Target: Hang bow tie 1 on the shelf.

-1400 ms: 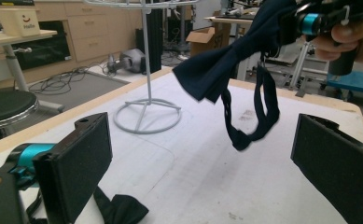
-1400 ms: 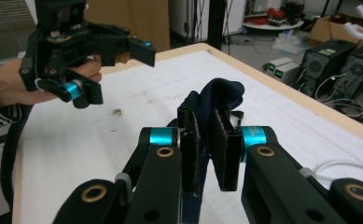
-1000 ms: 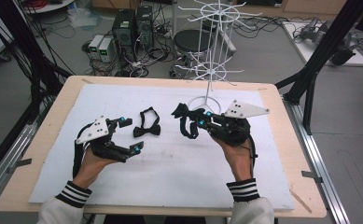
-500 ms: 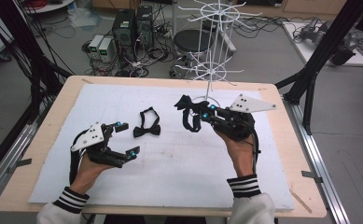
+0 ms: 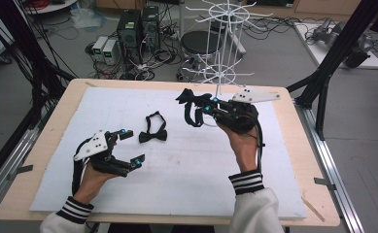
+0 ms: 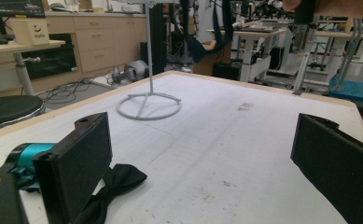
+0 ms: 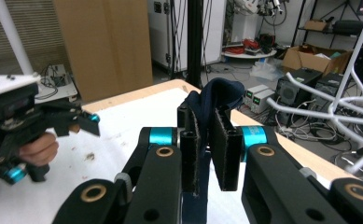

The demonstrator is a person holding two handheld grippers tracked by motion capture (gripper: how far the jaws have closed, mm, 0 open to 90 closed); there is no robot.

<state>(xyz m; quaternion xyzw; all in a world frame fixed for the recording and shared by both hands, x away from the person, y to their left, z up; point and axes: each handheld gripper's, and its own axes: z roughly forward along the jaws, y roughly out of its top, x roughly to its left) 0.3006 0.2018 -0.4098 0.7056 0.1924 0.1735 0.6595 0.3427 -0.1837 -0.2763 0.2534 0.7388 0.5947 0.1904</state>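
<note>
Dark navy bow tie sits clamped between the fingers of the right gripper, raised above the far part of the white-covered surface just beside the white wire rack; its strap hangs in a loop below the fingers. Left gripper rests low on the near left of the surface, fingers spread wide with nothing between them. Second bow tie, black, lies flat on the surface just beyond the left gripper, near one finger.
</note>
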